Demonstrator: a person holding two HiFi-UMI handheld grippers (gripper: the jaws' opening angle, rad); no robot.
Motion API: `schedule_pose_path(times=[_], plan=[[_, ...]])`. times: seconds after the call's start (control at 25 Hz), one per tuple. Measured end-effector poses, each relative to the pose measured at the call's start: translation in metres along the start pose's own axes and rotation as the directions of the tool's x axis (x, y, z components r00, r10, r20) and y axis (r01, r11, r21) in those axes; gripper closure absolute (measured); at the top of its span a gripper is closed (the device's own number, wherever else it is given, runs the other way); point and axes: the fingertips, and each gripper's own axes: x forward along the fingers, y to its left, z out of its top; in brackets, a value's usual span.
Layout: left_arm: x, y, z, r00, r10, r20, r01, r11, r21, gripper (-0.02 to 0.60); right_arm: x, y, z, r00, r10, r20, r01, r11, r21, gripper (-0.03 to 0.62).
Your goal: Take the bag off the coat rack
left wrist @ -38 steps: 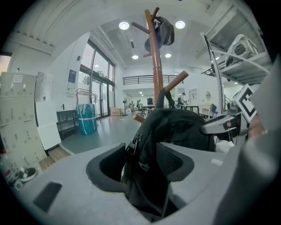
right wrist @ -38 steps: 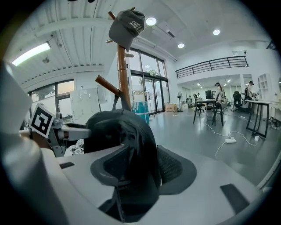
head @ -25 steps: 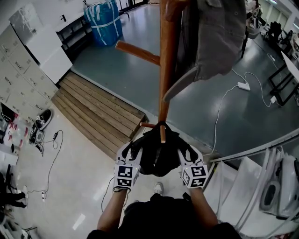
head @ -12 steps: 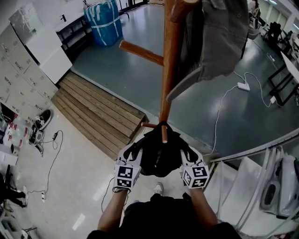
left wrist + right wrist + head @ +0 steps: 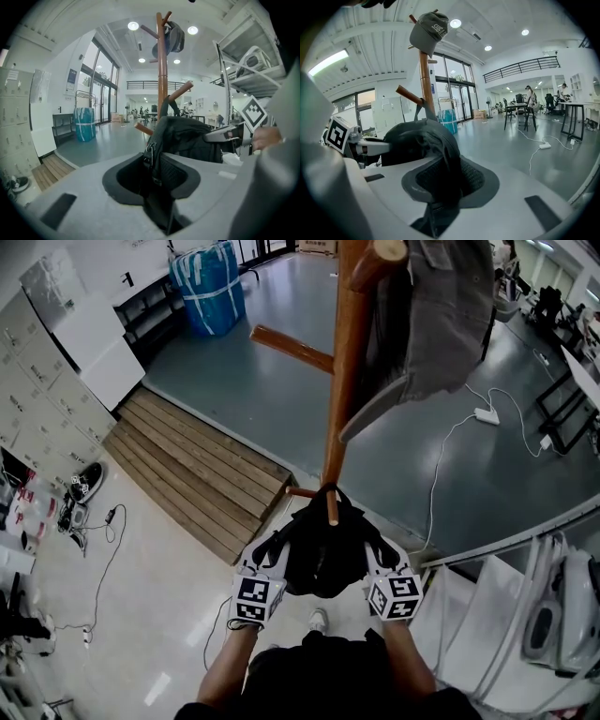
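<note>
- Closest to me, the left tongs (image 5: 270, 554) and right tongs (image 5: 377, 554) sit either side of the bag (image 5: 323, 554), marker cubes facing up at the head view.
- In the left gripper view, the left tongs (image 5: 154, 180) are closing on the bag (image 5: 187, 136). Dark fabric and a zip pull fill the gap, and the pads press on it.
- In the right gripper view, the right tongs (image 5: 440, 187) are closing too. A thick fold of the black bag (image 5: 417, 140) is pinched between the pads.
- The bag hangs low on the coat rack (image 5: 342, 381), between the two tongs. Its top loop is hooked over a short lower peg (image 5: 328, 510) that points towards me.
- I cannot tell whether the loop rests on the peg or is already slack.
- Further up the brown wooden post, a longer peg angles off to the left.
- A grey cap (image 5: 431, 324) hangs from an upper peg on the right side of the post; it also shows at the top of the rack in the right gripper view (image 5: 429, 28).
- On the floor beyond, a wooden step (image 5: 202, 465) lies to the left of the rack's base.
- A white power strip (image 5: 487, 413) lies on its cable to the right.
- Farthest back, a blue bundle (image 5: 206, 282) stands by a dark shelf.
</note>
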Motion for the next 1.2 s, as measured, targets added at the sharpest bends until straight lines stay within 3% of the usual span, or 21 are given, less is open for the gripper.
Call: schedule_pose_path(times=[1.2], plan=[[-0.062,-0.025,0.041,0.99,-0.097,0.103,0.092,0.994,0.059,0.486,-0.068,0.036,0.031,0.994,-0.054,0.095,0.052,0.998,0.026,0.507]])
